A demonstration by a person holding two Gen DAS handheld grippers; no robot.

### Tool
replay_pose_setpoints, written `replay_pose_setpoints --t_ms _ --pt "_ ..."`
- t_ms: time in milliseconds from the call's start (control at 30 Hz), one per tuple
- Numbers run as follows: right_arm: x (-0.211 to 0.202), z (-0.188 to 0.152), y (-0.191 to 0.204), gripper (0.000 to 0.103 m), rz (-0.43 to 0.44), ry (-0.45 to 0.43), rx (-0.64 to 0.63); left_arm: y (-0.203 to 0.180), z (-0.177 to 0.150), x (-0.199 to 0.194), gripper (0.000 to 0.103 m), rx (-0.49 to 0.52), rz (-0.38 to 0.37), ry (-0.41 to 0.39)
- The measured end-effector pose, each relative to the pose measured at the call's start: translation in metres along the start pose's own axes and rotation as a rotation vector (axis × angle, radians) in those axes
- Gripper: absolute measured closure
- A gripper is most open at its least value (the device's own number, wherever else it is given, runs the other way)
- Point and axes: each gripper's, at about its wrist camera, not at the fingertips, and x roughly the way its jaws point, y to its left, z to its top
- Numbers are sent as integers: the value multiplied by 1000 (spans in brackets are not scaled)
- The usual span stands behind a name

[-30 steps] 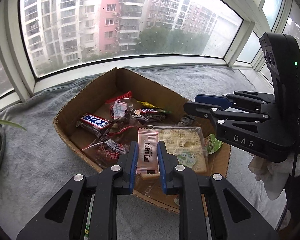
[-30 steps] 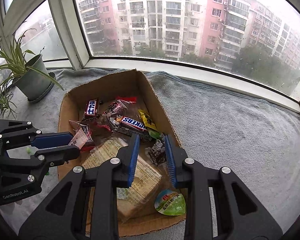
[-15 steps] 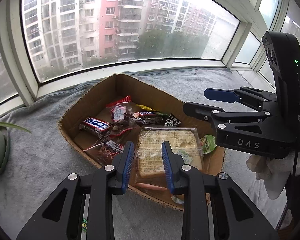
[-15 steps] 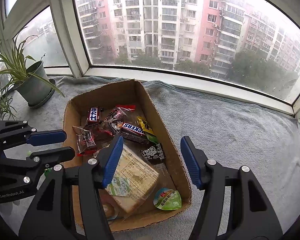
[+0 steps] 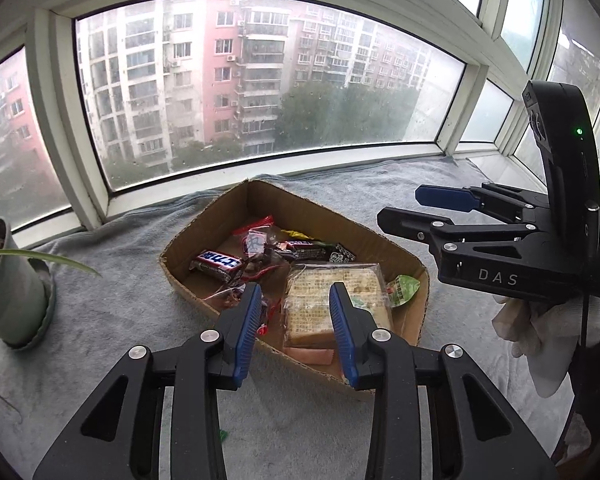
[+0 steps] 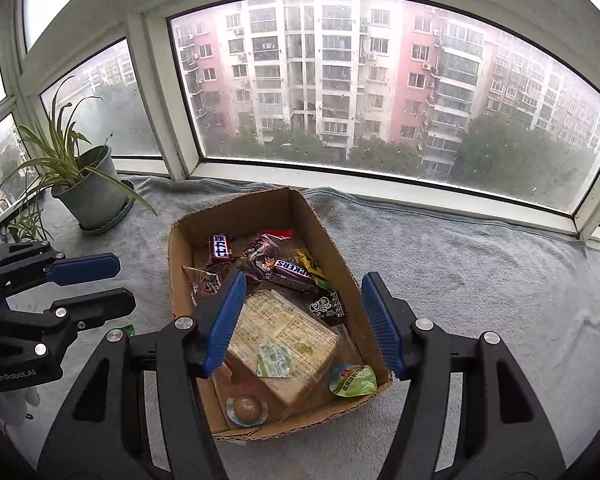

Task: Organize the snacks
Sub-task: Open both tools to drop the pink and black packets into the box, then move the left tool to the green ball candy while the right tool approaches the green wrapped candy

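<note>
A cardboard box (image 6: 342,266) (image 5: 216,210) sits on a grey blanket and holds several snacks: a clear-wrapped biscuit pack (image 6: 280,340) (image 5: 332,300), Snickers bars (image 6: 292,270) (image 5: 218,262), a small black packet (image 6: 327,306), a green jelly cup (image 6: 352,380) (image 5: 402,288) and a round sweet (image 6: 246,408). My left gripper (image 5: 294,332) is open and empty above the box's near edge. My right gripper (image 6: 302,328) is open wide and empty above the box. Each gripper shows in the other's view: the right (image 5: 432,210), the left (image 6: 100,284).
A potted plant (image 6: 88,192) (image 5: 12,292) stands on the blanket to the left of the box. A small green scrap (image 6: 126,330) lies on the blanket by the box's left wall. Window frames run along the back.
Both grippers opened and pulled back and up from the box. The left let go of a pink packet, the right let go of the small black packet, which now lies in the box.
</note>
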Motion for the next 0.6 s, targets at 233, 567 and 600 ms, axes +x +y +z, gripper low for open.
replay_pose_setpoints --t_ms 233,567,600 --pt "-34 -5 26 40 37 -56 -20 9 -9 -31 69 -1 26 -37" --pt "-71 -31 71 40 126 -113 -29 36 -42 -82 62 -58 68 -94" --pt "-73 -34 75 40 131 -115 -29 42 -47 -87 62 -72 74 -94"
